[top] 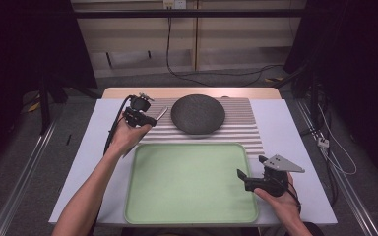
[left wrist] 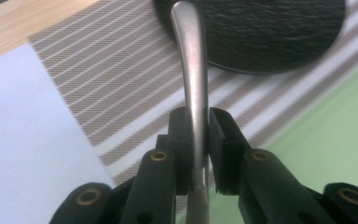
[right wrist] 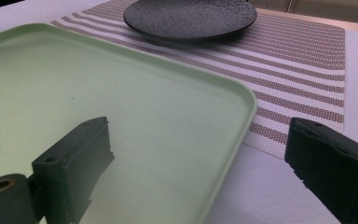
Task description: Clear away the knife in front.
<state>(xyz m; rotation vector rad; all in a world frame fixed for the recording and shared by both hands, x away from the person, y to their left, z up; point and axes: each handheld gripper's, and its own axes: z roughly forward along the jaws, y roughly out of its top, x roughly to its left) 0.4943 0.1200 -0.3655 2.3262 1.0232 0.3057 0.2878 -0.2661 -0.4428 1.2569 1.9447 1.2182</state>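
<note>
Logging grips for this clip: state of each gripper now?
Left gripper: shut on the silver metal utensil handle.
Right gripper: open, holding nothing, jaws straddling the pale green tray's rim.

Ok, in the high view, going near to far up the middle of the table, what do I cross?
Green tray → striped placemat → dark round plate → bare wooden table edge.

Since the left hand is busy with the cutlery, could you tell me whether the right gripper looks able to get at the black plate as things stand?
Probably yes: the right gripper is open and holds nothing, and the striped mat between it and the black plate is bare. It would have to travel forward past the green tray's corner.
</note>
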